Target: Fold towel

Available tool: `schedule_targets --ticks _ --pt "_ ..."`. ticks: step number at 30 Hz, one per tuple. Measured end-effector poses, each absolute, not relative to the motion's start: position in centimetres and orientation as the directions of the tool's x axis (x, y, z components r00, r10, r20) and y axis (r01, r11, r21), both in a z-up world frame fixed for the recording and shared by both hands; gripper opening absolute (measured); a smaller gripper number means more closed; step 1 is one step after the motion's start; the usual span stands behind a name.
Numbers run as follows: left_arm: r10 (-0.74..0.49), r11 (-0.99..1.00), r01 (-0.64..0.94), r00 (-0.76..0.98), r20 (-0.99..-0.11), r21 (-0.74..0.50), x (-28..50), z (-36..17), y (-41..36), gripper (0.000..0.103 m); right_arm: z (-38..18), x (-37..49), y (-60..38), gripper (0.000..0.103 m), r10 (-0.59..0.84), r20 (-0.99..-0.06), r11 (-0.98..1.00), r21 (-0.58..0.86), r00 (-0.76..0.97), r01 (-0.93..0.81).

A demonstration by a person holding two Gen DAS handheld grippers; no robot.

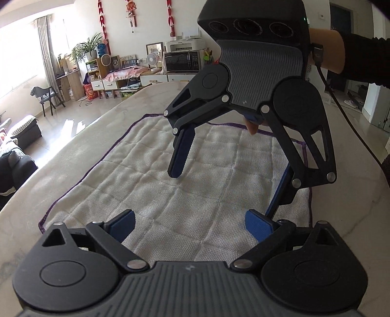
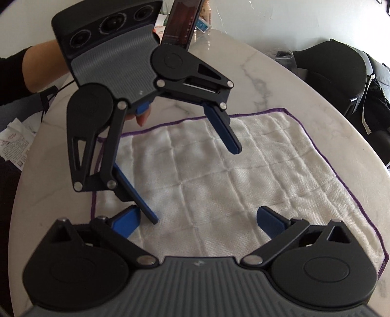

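A white waffle-weave towel (image 1: 156, 185) with a purple hem lies flat and spread out on the marble table; it also shows in the right wrist view (image 2: 256, 175). My left gripper (image 1: 190, 228) is open and empty, hovering just above the towel's near edge. My right gripper (image 1: 223, 192) faces it from the far side, open and empty, its fingers pointing down at the towel. In the right wrist view my right gripper (image 2: 198, 223) is open over the towel, and my left gripper (image 2: 196, 186) hangs open opposite it.
The marble table (image 1: 80, 156) is rounded, with bare surface around the towel (image 2: 280, 73). A phone (image 2: 181, 20) stands upright at the table's far side. A black bag (image 2: 341, 78) sits on a chair at the right. Papers (image 2: 14, 143) lie at the left.
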State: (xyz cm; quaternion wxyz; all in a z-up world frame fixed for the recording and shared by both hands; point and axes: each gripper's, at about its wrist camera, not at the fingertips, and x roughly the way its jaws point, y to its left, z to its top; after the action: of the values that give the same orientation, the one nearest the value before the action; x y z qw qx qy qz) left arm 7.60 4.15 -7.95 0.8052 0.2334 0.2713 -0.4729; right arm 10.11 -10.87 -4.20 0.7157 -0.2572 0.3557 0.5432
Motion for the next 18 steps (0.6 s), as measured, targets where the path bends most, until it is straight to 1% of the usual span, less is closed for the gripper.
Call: schedule_targets --ticks 5,7,9,18 --pt "-0.653 0.470 0.878 0.412 -0.636 0.086 7.2 -8.5 4.9 0.100 -4.5 9.7 -11.5 0.103 0.621 -0.765 0.269 0.004 0.170 -0.963" --pt "-0.656 0.489 0.869 0.422 -0.626 0.072 7.1 -8.7 5.2 0.103 -4.6 9.6 -11.8 0.103 0.633 -0.754 0.267 0.001 0.175 -0.964" --pt "-0.658 0.502 0.863 0.421 -0.624 0.052 7.1 -8.8 5.5 0.103 -4.6 9.6 -12.0 0.103 0.636 -0.751 0.268 -0.001 0.178 -0.963" --pt "-0.653 0.516 0.856 0.421 -0.629 0.037 6.1 -7.6 7.1 0.103 -4.6 9.4 -13.9 0.103 0.637 -0.747 0.286 -0.002 0.191 -0.958"
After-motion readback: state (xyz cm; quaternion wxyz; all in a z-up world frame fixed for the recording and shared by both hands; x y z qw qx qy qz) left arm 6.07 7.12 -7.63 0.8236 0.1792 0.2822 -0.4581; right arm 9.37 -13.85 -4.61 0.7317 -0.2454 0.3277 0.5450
